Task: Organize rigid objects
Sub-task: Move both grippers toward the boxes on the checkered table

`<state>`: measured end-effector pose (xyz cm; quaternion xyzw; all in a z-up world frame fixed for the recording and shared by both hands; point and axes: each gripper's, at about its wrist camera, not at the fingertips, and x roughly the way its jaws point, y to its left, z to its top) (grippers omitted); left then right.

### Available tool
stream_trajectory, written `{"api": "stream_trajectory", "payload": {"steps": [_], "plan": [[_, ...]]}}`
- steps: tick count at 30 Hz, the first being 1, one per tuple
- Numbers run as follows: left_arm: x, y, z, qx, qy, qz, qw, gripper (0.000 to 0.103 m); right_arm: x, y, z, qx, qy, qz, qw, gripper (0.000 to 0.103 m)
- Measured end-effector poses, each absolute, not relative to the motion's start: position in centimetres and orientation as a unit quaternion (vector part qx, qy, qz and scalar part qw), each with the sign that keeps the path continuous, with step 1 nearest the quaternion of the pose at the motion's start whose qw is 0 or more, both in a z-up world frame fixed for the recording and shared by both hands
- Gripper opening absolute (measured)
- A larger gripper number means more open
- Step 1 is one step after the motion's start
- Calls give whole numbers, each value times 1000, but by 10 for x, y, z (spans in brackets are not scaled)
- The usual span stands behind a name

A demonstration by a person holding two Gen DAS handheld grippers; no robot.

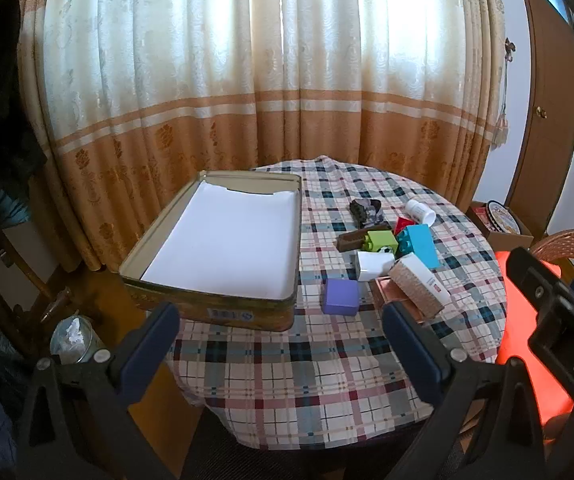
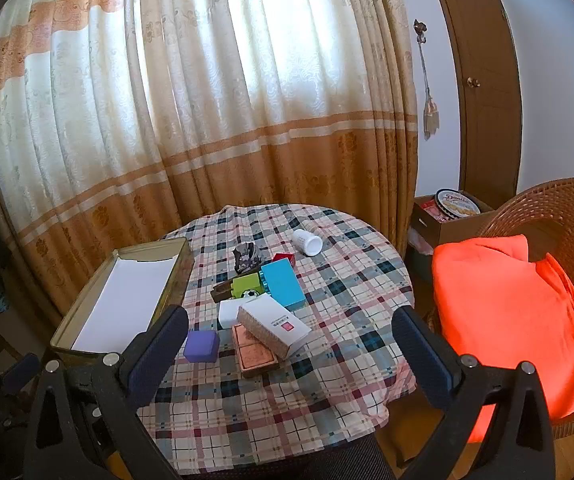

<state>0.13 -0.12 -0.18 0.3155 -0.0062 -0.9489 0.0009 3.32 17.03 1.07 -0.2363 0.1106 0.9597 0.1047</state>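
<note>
Both grippers, left gripper (image 1: 281, 324) and right gripper (image 2: 289, 330), hover spread wide, holding nothing. Clutter pile (purple block (image 2: 202, 346) nearest) lies on plaid tablecloth (image 2: 327, 280) beyond fingertips; open tin (image 1: 215, 240), paper-lined, sits left.

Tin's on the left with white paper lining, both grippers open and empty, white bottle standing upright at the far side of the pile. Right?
Not quite: the white bottle lies on its side on the tablecloth, clearest in the right wrist view. The rest holds: paper-lined tin on the left, left gripper and right gripper open and empty.

Home — curtains (image 2: 207, 120), wicker chair (image 2: 559, 216)
</note>
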Motion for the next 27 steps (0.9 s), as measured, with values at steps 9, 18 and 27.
{"api": "stream_trajectory", "payload": {"steps": [9, 18, 27], "plan": [[2, -2, -4, 316, -4, -949, -1, 103, 34, 171, 10, -238, 112, 959, 104, 103], [2, -2, -5, 318, -4, -948, -3, 103, 34, 173, 8, -239, 110, 959, 106, 103], [-4, 1, -16, 329, -11, -944, -7, 103, 28, 179, 0, -247, 116, 956, 107, 103]]}}
